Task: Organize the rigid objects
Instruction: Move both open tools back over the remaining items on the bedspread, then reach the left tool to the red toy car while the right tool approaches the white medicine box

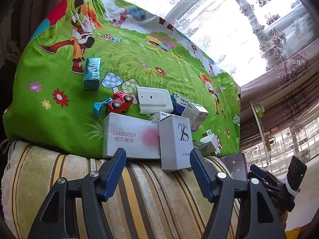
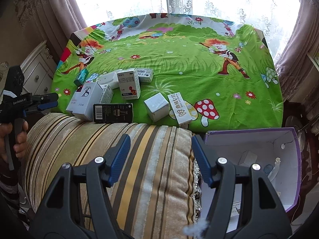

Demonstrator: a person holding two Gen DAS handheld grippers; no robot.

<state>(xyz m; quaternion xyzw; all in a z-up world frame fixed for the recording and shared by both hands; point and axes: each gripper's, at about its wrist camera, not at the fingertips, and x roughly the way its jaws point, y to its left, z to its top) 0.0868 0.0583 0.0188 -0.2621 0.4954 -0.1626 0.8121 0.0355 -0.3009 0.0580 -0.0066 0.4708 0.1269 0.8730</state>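
Both claws are held with jaws apart and nothing between them: the left claw (image 1: 158, 160) above the striped cushion (image 1: 139, 189), the right claw (image 2: 160, 145) likewise. The small boxes (image 2: 111, 91) are clustered on the green surface (image 2: 189, 69) at eleven o'clock. The purple box (image 2: 259, 149) is seen at three o'clock.

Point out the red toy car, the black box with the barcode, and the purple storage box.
red toy car (image 1: 119, 102): left wrist view, on its underside between the wheels.
black box (image 2: 113, 113): right wrist view, on its front face.
purple storage box (image 2: 247, 139): right wrist view, on its white inner wall.
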